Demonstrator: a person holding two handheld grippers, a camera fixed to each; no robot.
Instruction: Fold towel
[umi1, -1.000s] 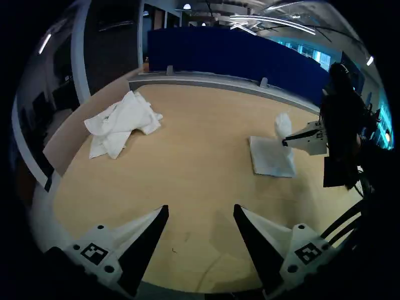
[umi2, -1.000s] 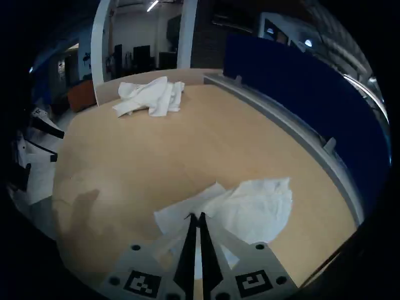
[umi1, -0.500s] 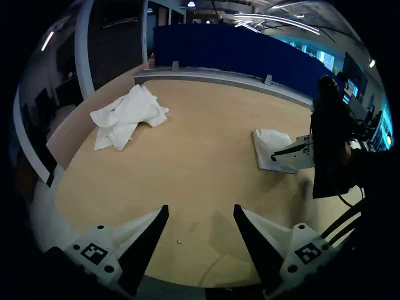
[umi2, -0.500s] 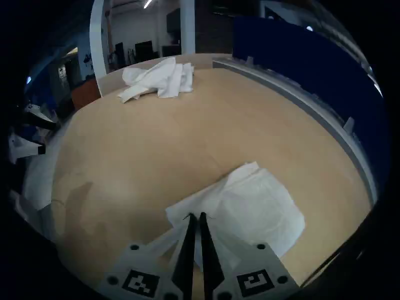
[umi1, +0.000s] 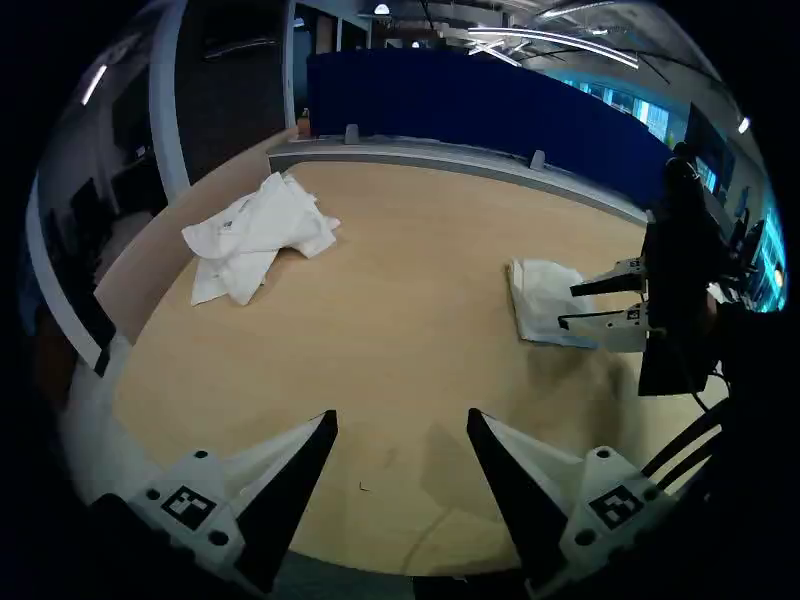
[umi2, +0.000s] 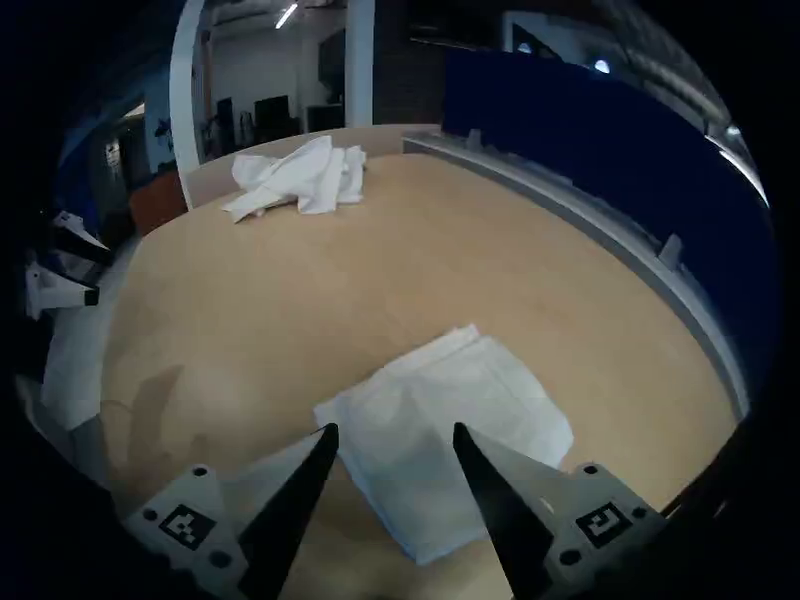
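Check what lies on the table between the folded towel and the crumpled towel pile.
Nothing: between the folded towel and the crumpled towel pile the wooden table is bare, as the right gripper view shows.

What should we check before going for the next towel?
1. Right gripper open: ok, jaws spread wide.
2. Right gripper off the folded towel: cannot tell; its tips overlap the towel's near edge in the right gripper view.
3. Folded towel flat and squared on the table: ok.
4. Left gripper open and empty: ok.
5. Next target located: ok, the crumpled towel pile sits near the table's far edge, apart from the folded towel.
6. Route from left gripper to the pile: ok, bare wood between them.
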